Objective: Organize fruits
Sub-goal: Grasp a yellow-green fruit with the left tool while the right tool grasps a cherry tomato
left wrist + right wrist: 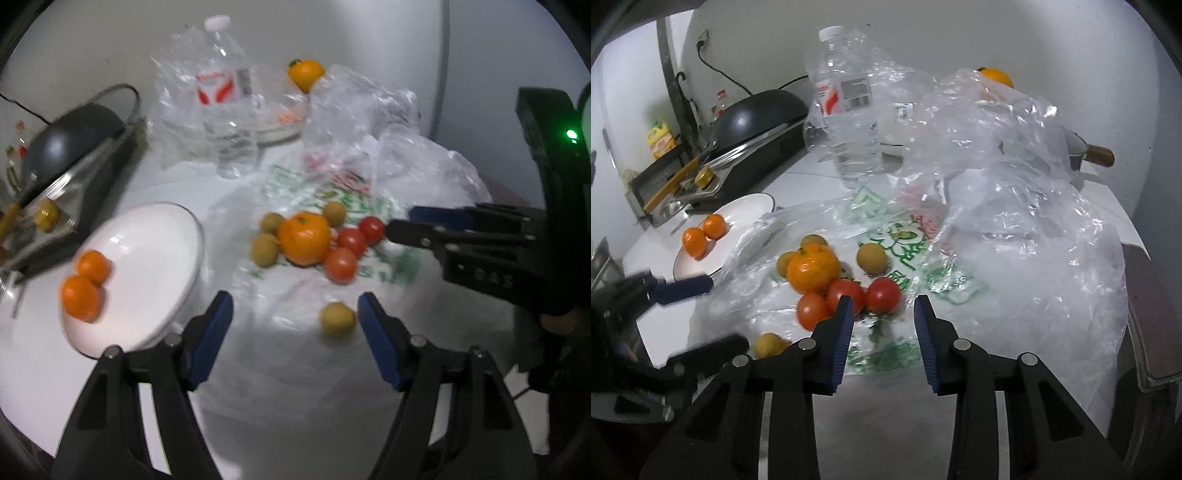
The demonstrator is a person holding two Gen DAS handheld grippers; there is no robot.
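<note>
While blurred, a small fruit (pixel 337 319) lies apparently untouched beside the left hand-held gripper (pixel 295 314).

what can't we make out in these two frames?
- Far orange: mostly hidden in the right wrist view behind crumpled clear plastic bags.
- Rear plate: left wrist view, covered by bags and water bottle; contents unreadable.
- Bottle label text: too blurred in both views.
- Small brown fruits: kind unclear, soft focus.
- Saucepan: only rim and handle show.
</note>
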